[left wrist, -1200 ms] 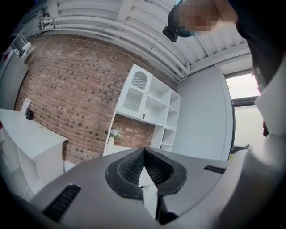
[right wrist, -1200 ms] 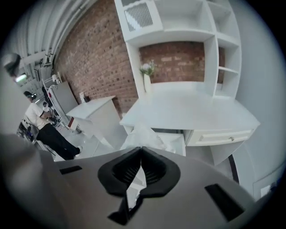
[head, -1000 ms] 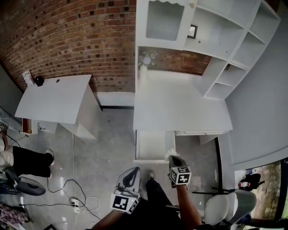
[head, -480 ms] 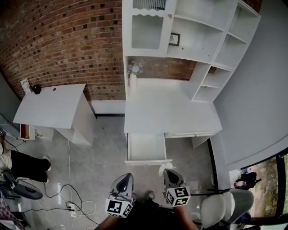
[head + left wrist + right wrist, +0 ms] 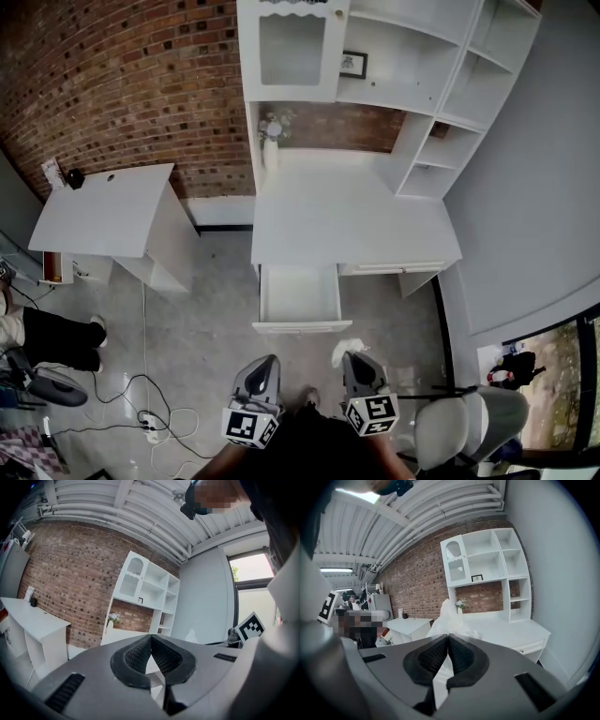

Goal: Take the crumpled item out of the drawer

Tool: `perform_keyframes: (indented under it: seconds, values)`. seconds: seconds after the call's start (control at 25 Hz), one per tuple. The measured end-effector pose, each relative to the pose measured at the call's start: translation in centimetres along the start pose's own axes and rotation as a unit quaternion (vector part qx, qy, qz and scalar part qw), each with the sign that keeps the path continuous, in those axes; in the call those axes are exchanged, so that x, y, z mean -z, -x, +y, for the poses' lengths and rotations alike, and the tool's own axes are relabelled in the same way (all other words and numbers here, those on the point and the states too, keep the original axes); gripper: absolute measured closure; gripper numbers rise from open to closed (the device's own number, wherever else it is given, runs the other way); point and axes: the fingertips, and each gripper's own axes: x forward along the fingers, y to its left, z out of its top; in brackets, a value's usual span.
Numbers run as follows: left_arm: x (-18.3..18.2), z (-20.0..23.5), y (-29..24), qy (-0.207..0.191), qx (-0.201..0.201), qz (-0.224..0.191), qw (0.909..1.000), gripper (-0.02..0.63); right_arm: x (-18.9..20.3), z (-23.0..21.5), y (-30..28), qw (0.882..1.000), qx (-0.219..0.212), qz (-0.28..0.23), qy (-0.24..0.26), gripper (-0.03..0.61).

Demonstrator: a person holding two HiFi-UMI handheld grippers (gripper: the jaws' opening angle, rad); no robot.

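Note:
The white desk drawer (image 5: pixel 300 298) stands pulled out, its inside bare. A crumpled white item (image 5: pixel 348 352) hangs in front of the drawer, below its front edge, pinched in my right gripper (image 5: pixel 354 361). In the right gripper view the crumpled item (image 5: pixel 449 618) sticks up from between the closed jaws of the right gripper (image 5: pixel 448 637). My left gripper (image 5: pixel 266 365) is beside it to the left, near my body. In the left gripper view, the left gripper (image 5: pixel 151 638) has its jaws closed with nothing between them.
A white desk (image 5: pixel 352 220) with a shelf hutch (image 5: pixel 412 75) stands against the brick wall, a small flower vase (image 5: pixel 272 142) on it. Another white table (image 5: pixel 103 208) is at left. A chair (image 5: pixel 469 427) sits at lower right; cables (image 5: pixel 155 412) lie on the floor.
Both grippers have drawn back from the drawer toward my body, the right one carrying the crumpled item out and away from the drawer. The view has shifted back from the desk.

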Motion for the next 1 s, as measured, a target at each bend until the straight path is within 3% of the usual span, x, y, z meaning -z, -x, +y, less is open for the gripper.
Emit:
perform_keyframes:
  seconds: [1.0]
  values:
    - [-0.9,-0.1,-0.3,-0.005,0.009,-0.005,0.9999,0.588,-0.4,1.0,-0.3,1.000,-0.005,-0.010,0.004,0.560]
